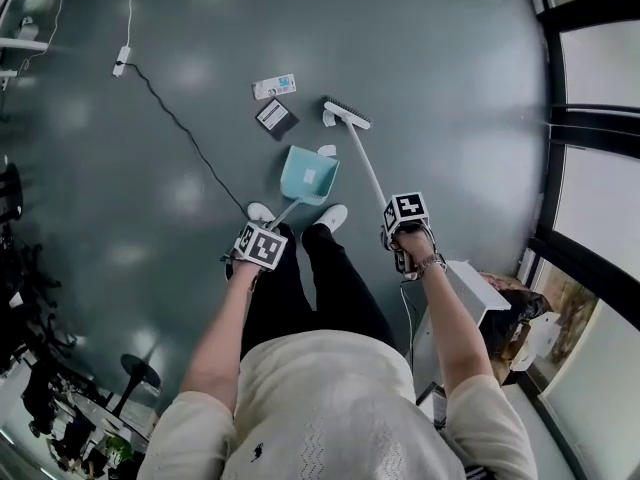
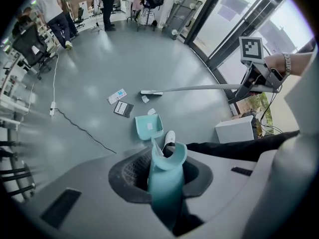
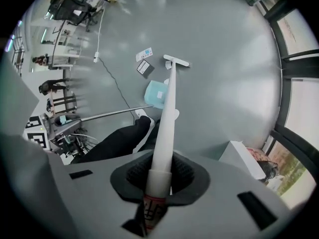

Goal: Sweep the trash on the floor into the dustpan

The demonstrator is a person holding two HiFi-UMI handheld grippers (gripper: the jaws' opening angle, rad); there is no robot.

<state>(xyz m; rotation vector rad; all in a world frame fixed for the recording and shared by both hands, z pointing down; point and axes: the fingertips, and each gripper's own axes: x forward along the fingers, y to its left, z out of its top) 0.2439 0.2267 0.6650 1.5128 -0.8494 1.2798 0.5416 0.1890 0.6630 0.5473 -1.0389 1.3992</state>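
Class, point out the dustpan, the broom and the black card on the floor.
dustpan (image 1: 308, 176), head view, middle of the teal pan.
broom (image 1: 346, 114), head view, middle of its head.
black card (image 1: 275, 118), head view, its centre.

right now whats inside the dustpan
One small white patch shows in the dustpan; scrap or sticker, I cannot tell. The rest looks bare. A white scrap lies just outside its mouth. The handle covers its back edge in the left gripper view.

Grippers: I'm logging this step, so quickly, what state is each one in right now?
Left gripper: shut on the dustpan handle.
Right gripper: shut on the broom handle.
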